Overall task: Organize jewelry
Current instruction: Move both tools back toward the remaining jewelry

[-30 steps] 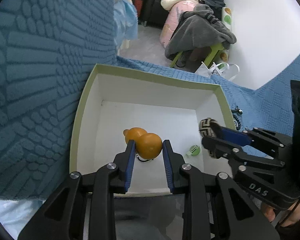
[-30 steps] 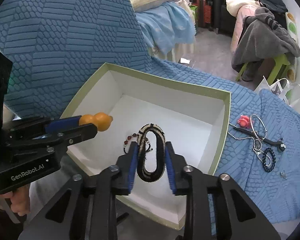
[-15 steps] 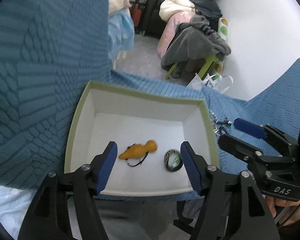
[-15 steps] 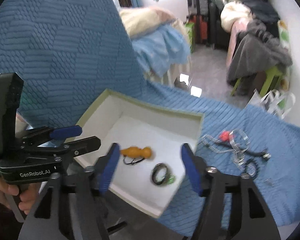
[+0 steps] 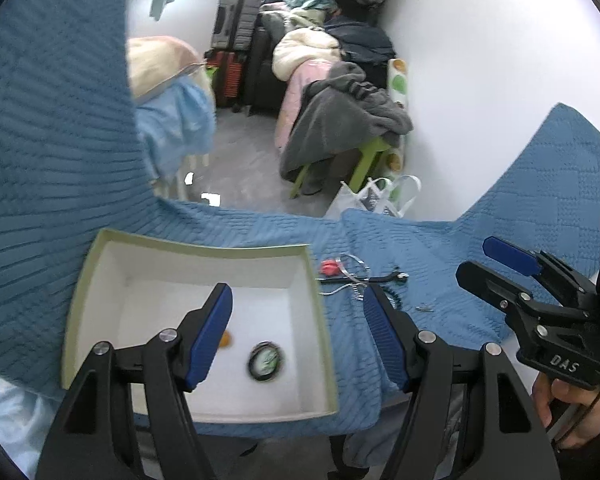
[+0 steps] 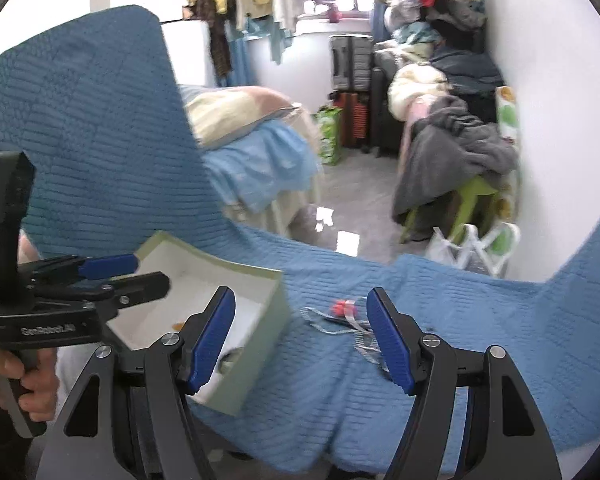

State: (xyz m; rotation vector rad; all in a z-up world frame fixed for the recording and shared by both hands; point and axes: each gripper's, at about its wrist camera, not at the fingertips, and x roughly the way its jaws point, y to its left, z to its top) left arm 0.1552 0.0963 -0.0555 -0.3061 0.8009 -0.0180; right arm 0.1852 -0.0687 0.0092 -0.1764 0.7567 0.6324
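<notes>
A white box with a green rim (image 5: 204,246) sits on the blue quilt; it also shows in the right wrist view (image 6: 274,308). Inside lie an orange gourd charm (image 5: 226,339), mostly hidden behind my left finger, and a black woven bracelet (image 5: 266,366). My left gripper (image 5: 296,336) is open and empty above the box's right part. My right gripper (image 6: 302,338) is open and empty, raised over the quilt right of the box. Loose jewelry (image 5: 354,276) with a red charm (image 6: 340,307) lies on the quilt right of the box.
The blue quilt (image 5: 440,272) covers the work surface and rises at left and right. Behind are a bed with light-blue bedding (image 6: 260,164), a chair heaped with grey clothes (image 5: 348,120), suitcases and a white wall.
Both grippers opened and dropped the gourd charm and the bracelet into the box, then pulled back and up. Both views now swing right toward the loose jewelry.
</notes>
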